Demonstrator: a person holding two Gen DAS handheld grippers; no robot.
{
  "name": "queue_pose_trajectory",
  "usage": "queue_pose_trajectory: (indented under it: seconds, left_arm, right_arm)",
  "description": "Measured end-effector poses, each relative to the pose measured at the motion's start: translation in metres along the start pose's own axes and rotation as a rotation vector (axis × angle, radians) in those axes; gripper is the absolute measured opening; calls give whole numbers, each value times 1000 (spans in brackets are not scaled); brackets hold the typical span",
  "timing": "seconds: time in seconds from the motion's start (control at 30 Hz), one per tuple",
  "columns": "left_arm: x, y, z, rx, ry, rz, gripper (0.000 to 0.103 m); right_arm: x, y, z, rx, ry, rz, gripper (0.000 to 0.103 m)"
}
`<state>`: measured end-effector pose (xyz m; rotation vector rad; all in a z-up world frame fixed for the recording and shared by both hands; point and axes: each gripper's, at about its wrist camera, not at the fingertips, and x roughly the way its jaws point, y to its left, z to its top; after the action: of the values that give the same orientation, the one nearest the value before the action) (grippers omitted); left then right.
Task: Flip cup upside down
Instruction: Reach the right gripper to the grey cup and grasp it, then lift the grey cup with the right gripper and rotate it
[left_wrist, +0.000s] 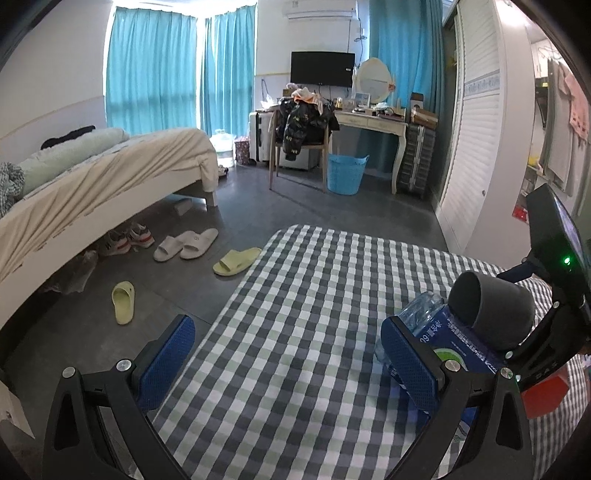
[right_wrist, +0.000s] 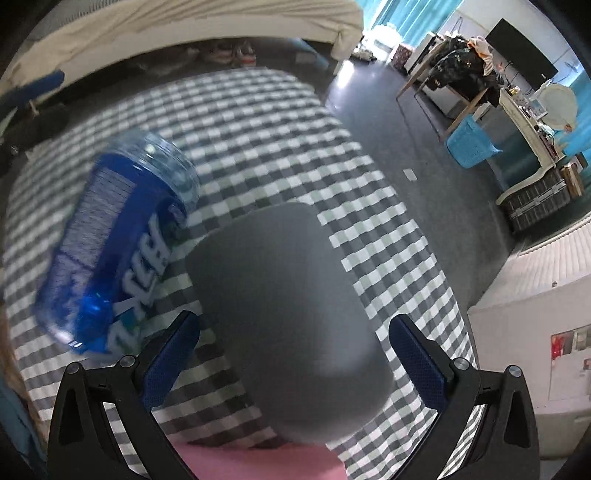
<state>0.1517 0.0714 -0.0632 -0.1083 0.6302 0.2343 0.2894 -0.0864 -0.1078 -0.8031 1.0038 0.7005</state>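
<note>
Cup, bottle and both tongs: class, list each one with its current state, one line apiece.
Grey cup: tipped on its side in mid-air, mouth facing left, between the right tongs.
Water bottle: tilted in view; blurred.
Left tongs: open, empty.
Right tongs: around the cup; contact unclear.

One cup (left_wrist: 491, 312), one bottle (right_wrist: 110, 240), four slippers (left_wrist: 236, 261).

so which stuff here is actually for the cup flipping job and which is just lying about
For the job:
- dark grey plastic cup, tilted on its side in mid-air
- right gripper, around the cup; grip unclear
- checked grey and white tablecloth

Just lying about:
- clear water bottle with blue label
- left gripper, open and holding nothing
- yellow slippers
- blue plastic basket
</note>
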Motion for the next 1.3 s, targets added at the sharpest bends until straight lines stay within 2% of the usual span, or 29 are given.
queue_pose_trajectory:
  seconds: [0.03,0.07,0.13,0.3,0.37,0.6,0.8,0.97,1.03,1.13,1.3]
  left_arm:
    - [2,0,1,-1,5,-1,103]
    - [3,1,0,-3,6,-2,103]
    - [4,1,0,-11,10,-3,103]
    - [-6,4,1,-18,-7,-17,103]
    - [-14,5,1,-23,-18,-28,103]
    - [-54,9,-1,-38,-73,-88,103]
    - [-91,21,-8,-50,-118,-143,103]
    - [-117,36,-15,-64,-148,-174,103]
    - [-124,43,-16,-73,-162,-177,103]
    - [-128,50,-20,-84,-161,-180,103]
    - [-129,57,-28,-87,-151,-167,103]
  right_arm:
    - [3,1,2,-6,9,-3,102]
    - [8,1,2,-8,13,-6,95]
    - [14,1,2,1,22,-47,88]
    - [-2,-8,7,82,-6,-46,83]
    - [-18,-10,6,121,-29,-58,80]
    - [-96,2,-15,324,-114,-93,77]
    - [-150,45,-39,475,-156,-51,76]
    - [-166,91,-57,529,-148,8,75]
    - [-164,111,-65,538,-120,44,75]
    - [-147,137,-74,570,-75,160,75]
    - [-105,142,-76,678,-27,239,75]
